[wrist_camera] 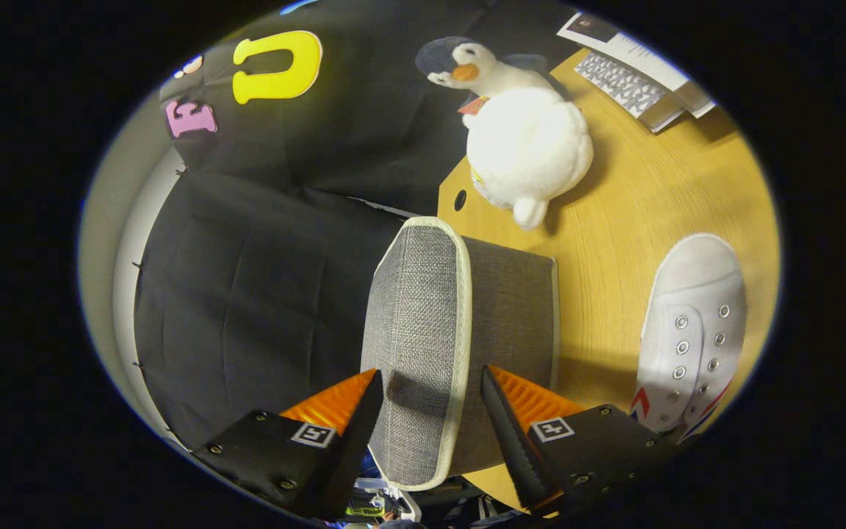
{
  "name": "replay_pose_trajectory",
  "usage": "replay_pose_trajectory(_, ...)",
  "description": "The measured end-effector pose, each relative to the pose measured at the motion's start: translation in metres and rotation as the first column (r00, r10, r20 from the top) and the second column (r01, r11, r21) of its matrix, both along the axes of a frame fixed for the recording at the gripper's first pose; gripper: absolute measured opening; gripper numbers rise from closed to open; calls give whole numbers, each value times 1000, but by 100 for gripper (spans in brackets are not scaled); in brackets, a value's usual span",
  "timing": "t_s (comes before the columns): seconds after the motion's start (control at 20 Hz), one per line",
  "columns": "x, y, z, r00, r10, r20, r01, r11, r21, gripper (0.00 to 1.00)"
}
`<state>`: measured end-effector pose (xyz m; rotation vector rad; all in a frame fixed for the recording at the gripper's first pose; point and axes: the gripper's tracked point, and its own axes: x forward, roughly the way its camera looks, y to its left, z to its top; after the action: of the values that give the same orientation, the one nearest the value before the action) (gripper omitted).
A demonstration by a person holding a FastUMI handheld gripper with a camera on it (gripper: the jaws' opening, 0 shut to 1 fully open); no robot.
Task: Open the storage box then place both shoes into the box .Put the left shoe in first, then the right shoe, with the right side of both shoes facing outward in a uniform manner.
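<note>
My gripper point(430, 382) is shut on the storage box's grey fabric lid point(416, 316), which has pale trim around its edge. Both fingers press on it, one on each side, and the lid stands tilted up between them, reaching well beyond the fingertips. A darker grey panel point(515, 308) sits just behind the lid; I cannot tell whether it is the lid's side wall or the box body. One white canvas shoe point(695, 330) with metal eyelets and red and blue stripes lies on the wooden table point(614, 242), beside the right finger.
A white plush penguin point(526, 139) sits on the table beyond the lid. Papers and a patterned pad point(628, 77) lie at the table's far side. The black booth cloth point(261, 279) hangs past the table's edge, on the left finger's side.
</note>
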<state>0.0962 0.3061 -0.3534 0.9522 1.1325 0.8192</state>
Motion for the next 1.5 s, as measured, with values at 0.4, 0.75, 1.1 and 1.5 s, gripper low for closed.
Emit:
replay_pose_trajectory(0.4,2,-5,42,996,29,82,-32,999,42,24)
replay_pose_trajectory(0.75,0,22,84,983,91,162,-100,994,45,24)
replay_pose_trajectory(1.1,4,42,86,959,163,231,-149,986,-77,24)
replay_pose_trajectory(1.5,-1,35,54,971,170,170,-142,976,-168,24)
